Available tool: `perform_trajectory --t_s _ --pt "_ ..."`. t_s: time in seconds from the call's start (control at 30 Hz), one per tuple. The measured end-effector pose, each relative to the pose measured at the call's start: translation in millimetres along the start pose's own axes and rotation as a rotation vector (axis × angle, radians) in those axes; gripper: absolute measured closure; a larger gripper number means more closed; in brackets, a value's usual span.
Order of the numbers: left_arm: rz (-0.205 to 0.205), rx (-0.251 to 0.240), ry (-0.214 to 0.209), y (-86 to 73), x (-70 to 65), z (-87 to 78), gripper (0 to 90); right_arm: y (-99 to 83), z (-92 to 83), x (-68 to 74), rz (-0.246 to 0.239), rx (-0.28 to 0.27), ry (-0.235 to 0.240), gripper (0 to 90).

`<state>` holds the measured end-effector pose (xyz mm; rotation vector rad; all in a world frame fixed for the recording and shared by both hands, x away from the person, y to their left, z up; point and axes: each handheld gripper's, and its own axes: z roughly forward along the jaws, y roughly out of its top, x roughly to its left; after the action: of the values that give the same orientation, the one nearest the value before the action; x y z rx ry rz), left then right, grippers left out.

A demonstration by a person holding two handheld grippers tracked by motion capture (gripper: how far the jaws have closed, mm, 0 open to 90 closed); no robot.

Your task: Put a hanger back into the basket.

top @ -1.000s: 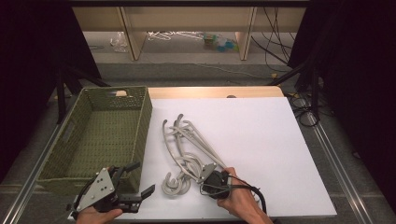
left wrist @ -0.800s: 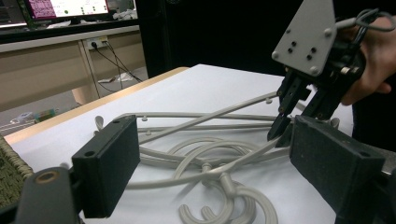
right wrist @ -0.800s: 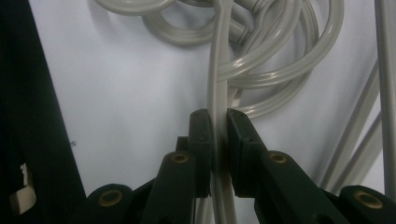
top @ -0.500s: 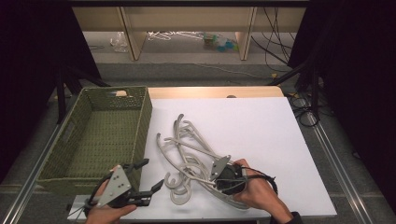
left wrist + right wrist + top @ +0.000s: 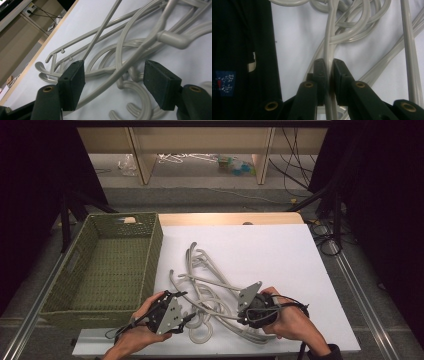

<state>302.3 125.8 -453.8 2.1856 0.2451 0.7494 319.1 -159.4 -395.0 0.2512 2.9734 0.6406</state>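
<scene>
A tangle of several grey plastic hangers [image 5: 210, 281] lies on the white board [image 5: 265, 250], toward its front. My right gripper [image 5: 244, 315] sits at the tangle's right end. Its jaws are shut on one thin hanger bar [image 5: 329, 50] that runs up between the pads. My left gripper [image 5: 186, 317] is at the tangle's left front. Its jaws have just been closing and still stand open. A curved hanger bar [image 5: 117, 72] passes between the pads [image 5: 73, 83] without touching them, close above the board.
A green woven basket [image 5: 150, 251] with nothing in it stands left of the board, its near wall close to my left hand. The board's front edge [image 5: 225, 351] runs just below both hands. Bare board lies behind and right of the hangers.
My left hand has moved right, from in front of the basket to the hangers. My right hand has shifted right and up with its bar, and the tangle has spread out toward it.
</scene>
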Motion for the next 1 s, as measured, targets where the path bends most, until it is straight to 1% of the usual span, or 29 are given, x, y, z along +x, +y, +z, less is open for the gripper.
perform_trajectory --t_s 0.03,0.07,0.13,0.17,0.2,0.23,0.27,0.3,0.37,0.43,0.47,0.53,0.57,0.6,0.63,0.67,0.7,0.77,0.8,0.83,0.87,0.9,0.93,0.97,1.0 --pt "-0.005 0.02 -0.015 -0.1 2.0 1.2 35.2 -0.1 -0.3 0.3 -0.001 -0.001 0.004 81.7" --pt "-0.015 0.024 -0.032 -0.2 2.4 2.6 37.5 -0.3 -0.8 0.1 -0.005 -0.002 0.01 81.7" --pt "0.006 0.024 -0.05 0.4 0.4 5.1 38.3 -0.5 -3.2 -0.3 -0.003 -0.001 0.012 81.7" --pt "0.039 0.05 -0.06 0.8 -0.6 7.1 38.9 -0.5 -4.1 -0.6 -0.007 -0.001 0.012 81.7" --pt "0.044 0.06 -0.055 1.0 -2.6 10.0 38.9 -0.7 -5.6 -0.5 -0.011 0.0 0.012 81.7" --pt "0.044 0.06 -0.055 1.0 -2.6 10.0 38.6 -0.7 -5.6 -0.5 -0.011 0.0 0.012 81.7" --pt "0.059 0.086 -0.054 1.7 -4.1 15.6 38.5 -1.7 -6.6 0.3 -0.016 0.003 0.017 81.7" --pt "0.067 0.098 -0.055 2.3 -4.6 18.1 38.5 -1.7 -6.9 0.8 -0.018 0.004 0.019 81.7" --pt "0.068 0.105 -0.063 4.4 -6.2 23.0 39.3 -1.2 -7.9 0.8 -0.025 0.005 0.022 81.7" --pt "0.085 0.102 -0.069 7.8 -8.5 28.0 40.0 -2.0 -9.2 1.6 -0.024 -0.002 0.031 81.7" --pt "0.099 0.105 -0.079 10.2 -10.4 30.9 40.7 -2.9 -9.9 1.6 -0.03 -0.001 0.036 81.7" --pt "0.122 0.103 -0.09 13.5 -12.5 34.4 44.8 -3.4 -10.3 1.3 -0.035 -0.004 0.04 81.6" --pt "0.141 0.101 -0.093 15.7 -13.3 35.8 47.3 -3.4 -10.2 1.0 -0.035 -0.004 0.039 81.7" --pt "0.141 0.101 -0.093 15.7 -13.3 35.8 51.3 -3.9 -9.6 0.6 -0.04 -0.007 0.039 81.6" --pt "0.171 0.102 -0.108 19.8 -14.8 38.1 54.6 -4.9 -9.2 0.8 -0.036 -0.008 0.042 81.6" --pt "0.189 0.109 -0.111 22.1 -15.7 39.0 58.8 -5.9 -8.9 0.5 -0.035 -0.004 0.043 81.6" --pt "0.189 0.109 -0.111 22.1 -15.7 39.0 61.1 -5.9 -8.9 0.5 -0.035 -0.004 0.043 81.6" --pt "0.258 0.12 -0.084 29.3 -14.9 35.9 64.0 -8.2 -8.8 -3.1 -0.039 -0.011 0.044 81.6" --pt "0.266 0.108 -0.062 32.0 -12.5 33.1 66.0 -9.6 -9.5 -4.2 -0.038 -0.02 0.044 81.5" --pt "0.255 0.103 -0.08 34.0 -10.4 31.5 66.4 -11.2 -10.6 -5.1 -0.036 -0.024 0.039 81.4" --pt "0.255 0.103 -0.08 34.0 -10.4 31.5 68.7 -12.7 -11.6 -6.8 -0.047 -0.032 0.035 81.0" --pt "0.288 0.101 -0.078 36.6 -8.6 28.2 68.7 -12.7 -11.6 -6.8 -0.047 -0.032 0.035 81.0" --pt "0.313 0.099 -0.084 39.5 -9.3 26.2 72.2 -14.8 -14.7 -11.8 -0.036 -0.049 0.006 79.1" --pt "0.329 0.099 -0.075 42.2 -9.6 25.4 72.8 -15.2 -15.9 -12.9 -0.032 -0.048 -0.009 78.7" --pt "0.352 0.105 -0.069 44.4 -9.1 25.1 73.3 -15.9 -17.9 -14.3 -0.031 -0.048 -0.019 78.2"
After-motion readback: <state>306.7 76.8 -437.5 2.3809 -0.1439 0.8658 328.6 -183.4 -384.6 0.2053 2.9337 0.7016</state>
